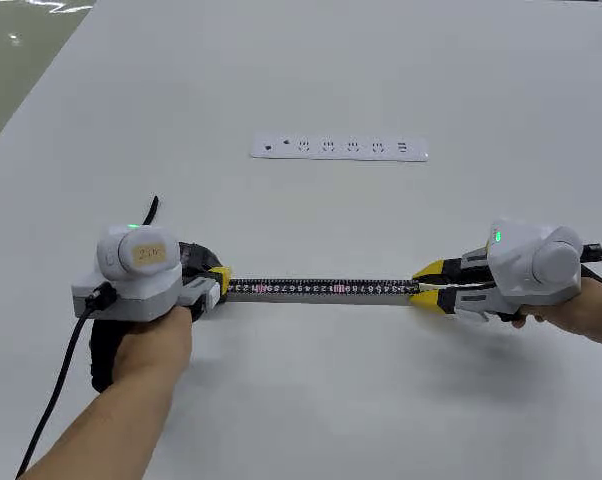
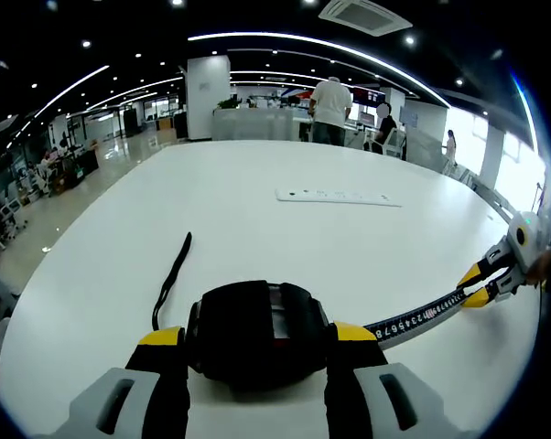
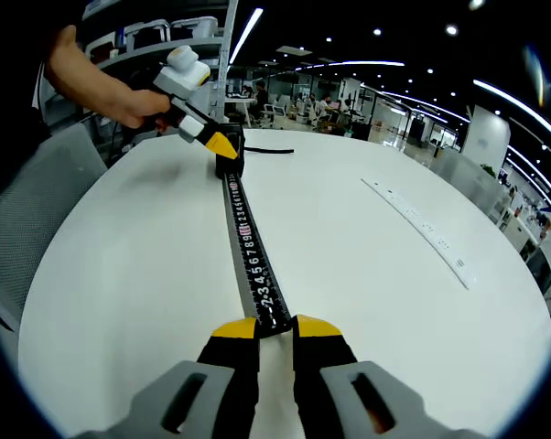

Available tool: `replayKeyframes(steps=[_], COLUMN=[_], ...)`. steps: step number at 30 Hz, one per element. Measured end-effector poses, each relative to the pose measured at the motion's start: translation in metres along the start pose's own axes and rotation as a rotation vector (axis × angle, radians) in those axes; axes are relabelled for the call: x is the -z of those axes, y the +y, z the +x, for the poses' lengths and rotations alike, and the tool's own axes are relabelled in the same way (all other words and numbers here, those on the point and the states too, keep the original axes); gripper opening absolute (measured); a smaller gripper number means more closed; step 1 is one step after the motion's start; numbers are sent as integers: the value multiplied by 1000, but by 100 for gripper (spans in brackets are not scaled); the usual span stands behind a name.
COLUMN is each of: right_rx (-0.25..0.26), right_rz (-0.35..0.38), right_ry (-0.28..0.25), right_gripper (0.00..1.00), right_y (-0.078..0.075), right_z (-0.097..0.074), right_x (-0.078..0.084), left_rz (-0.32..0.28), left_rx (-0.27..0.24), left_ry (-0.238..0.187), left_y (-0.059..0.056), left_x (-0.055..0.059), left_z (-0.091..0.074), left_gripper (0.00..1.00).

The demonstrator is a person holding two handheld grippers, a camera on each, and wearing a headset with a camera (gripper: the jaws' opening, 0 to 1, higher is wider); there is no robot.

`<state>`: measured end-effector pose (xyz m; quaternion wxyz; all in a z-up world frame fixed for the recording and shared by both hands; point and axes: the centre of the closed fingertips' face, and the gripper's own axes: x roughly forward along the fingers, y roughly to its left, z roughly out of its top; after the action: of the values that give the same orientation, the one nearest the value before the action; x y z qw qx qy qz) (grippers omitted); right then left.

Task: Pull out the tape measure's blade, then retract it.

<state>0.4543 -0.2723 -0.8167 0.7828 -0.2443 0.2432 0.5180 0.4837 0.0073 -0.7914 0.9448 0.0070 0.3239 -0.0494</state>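
Observation:
The tape measure's black case (image 2: 257, 331) sits between the yellow-tipped jaws of my left gripper (image 1: 213, 282), which is shut on it; the case (image 1: 197, 262) is mostly hidden in the head view. Its dark numbered blade (image 1: 323, 290) stretches rightward just above the white table to my right gripper (image 1: 428, 284), shut on the blade's end. In the right gripper view the blade (image 3: 251, 256) runs from my right gripper (image 3: 275, 326) away to the case (image 3: 230, 163). The blade (image 2: 413, 320) leaves the case to the right in the left gripper view.
A white power strip (image 1: 339, 148) lies flat on the table (image 1: 311, 400) beyond the blade. A thin black strap (image 2: 173, 274) trails from the case across the table. People stand at the far end of the room (image 2: 330, 105).

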Motion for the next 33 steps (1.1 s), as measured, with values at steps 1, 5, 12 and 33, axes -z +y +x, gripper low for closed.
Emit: replayKeyframes(steps=[1,5,12,33], right_rx=[0,-1,-3,-31], right_rz=[0,0,2,6], right_ry=[0,-3,-8,-44], right_gripper=[12,12,12,11], right_y=[0,1,1,11], right_z=[0,-1,2,23], right_x=[0,-2,-5,-28], left_rz=[-1,-6,-12,-37], left_rx=[1,7,15,29], left_ry=[0,3,8,13], left_y=[0,0,0,2], left_x=[0,1,1,1], left_z=[0,-1,-2,-2], left_gripper=[56,56,56,56])
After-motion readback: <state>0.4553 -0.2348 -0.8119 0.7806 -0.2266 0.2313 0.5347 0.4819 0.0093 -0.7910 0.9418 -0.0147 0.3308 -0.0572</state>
